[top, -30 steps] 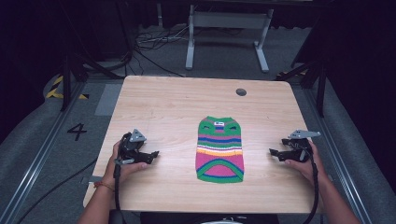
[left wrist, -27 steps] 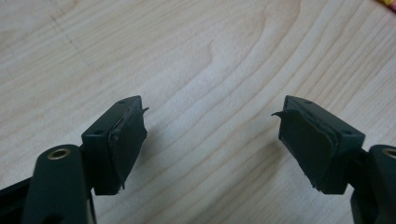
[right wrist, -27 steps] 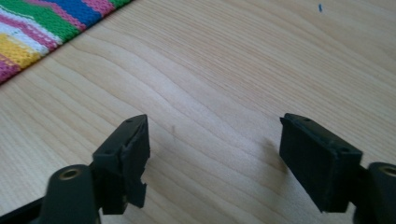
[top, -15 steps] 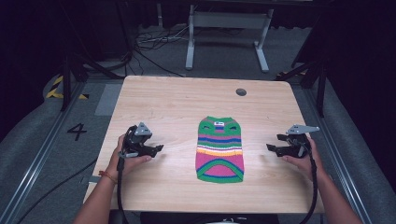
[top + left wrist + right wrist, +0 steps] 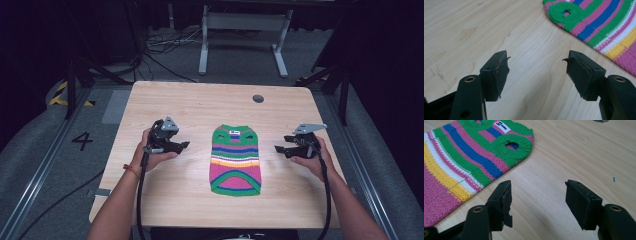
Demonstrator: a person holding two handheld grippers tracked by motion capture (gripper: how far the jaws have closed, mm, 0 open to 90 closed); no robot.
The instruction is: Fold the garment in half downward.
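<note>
At mid-table, slightly toward the near edge, the striped knit sweater [image 5: 236, 159] lies flat on the wooden table [image 5: 200, 102], collar end away from us. The left gripper [image 5: 181, 146] and right gripper [image 5: 278, 148] flank it, each near a side edge but not touching, jaws wide and empty. In the left gripper view the jaws frame bare wood, with the sweater [image 5: 596, 27] up to the right. We judge the step in hand as the approach to the garment's two sides — best done by coming in low, sliding one jaw under the knit edge, and closing on a single layer at matching heights. Appearance: small sleeveless knit; green ribbed armholes [image 5: 510, 146] and collar; bands of green, blue, pink, white, yellow; a white label [image 5: 502, 126] at the neck — no wrinkles visible
</note>
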